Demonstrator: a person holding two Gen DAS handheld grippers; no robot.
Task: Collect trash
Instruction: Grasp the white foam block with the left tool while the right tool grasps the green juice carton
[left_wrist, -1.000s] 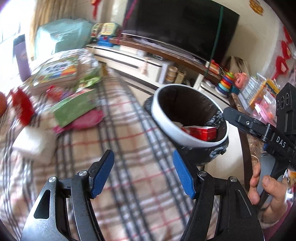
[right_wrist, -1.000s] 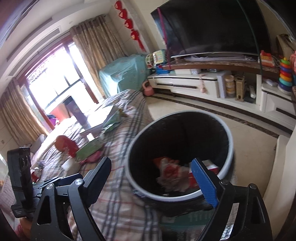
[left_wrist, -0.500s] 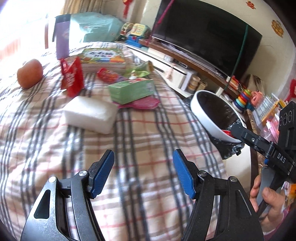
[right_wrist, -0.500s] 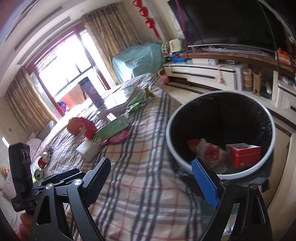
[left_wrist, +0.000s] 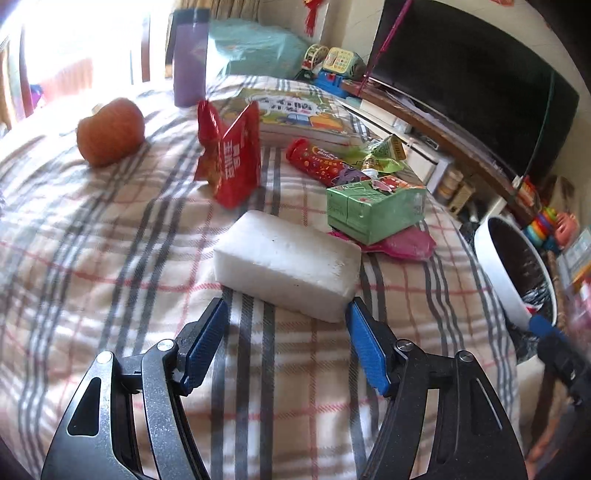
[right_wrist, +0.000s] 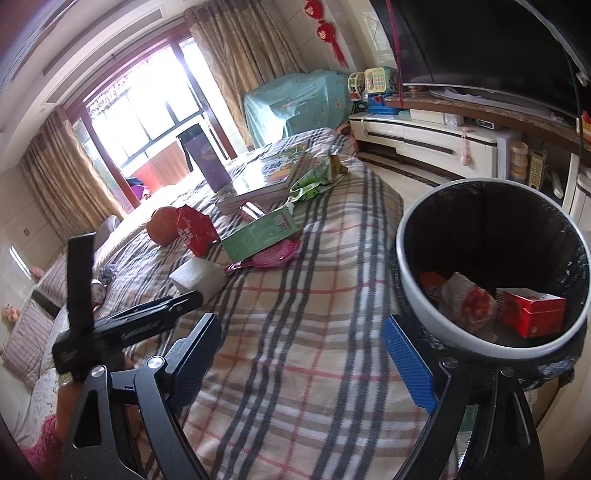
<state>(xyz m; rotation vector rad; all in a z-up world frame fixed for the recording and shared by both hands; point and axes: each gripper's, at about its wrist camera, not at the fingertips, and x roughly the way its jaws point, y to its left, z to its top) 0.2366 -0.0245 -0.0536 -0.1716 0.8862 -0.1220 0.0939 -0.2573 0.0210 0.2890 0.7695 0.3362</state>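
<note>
A white foam block (left_wrist: 288, 264) lies on the plaid cloth, just ahead of my open left gripper (left_wrist: 286, 345); its near edge sits between the fingertips. Behind it lie a green carton (left_wrist: 373, 208), a pink wrapper (left_wrist: 402, 243), a red bag (left_wrist: 231, 160), a red tube (left_wrist: 317, 162) and green wrappers (left_wrist: 380, 157). The white-rimmed bin (right_wrist: 421, 295) with a black liner stands at the table's right edge and holds a red box (right_wrist: 532, 312) and a crumpled wrapper (right_wrist: 469, 301). My right gripper (right_wrist: 303, 358) is open and empty above the cloth beside the bin. The foam block (right_wrist: 199, 277) shows there too.
An orange fruit (left_wrist: 110, 131), a purple flask (left_wrist: 189, 59) and a picture book (left_wrist: 295, 114) sit further back on the table. A TV (left_wrist: 472, 81) and a low cabinet (right_wrist: 424, 142) with toys stand to the right.
My left gripper has swung left from the bin and moved up to the foam block. My right gripper has drawn back from over the bin toward the table.
</note>
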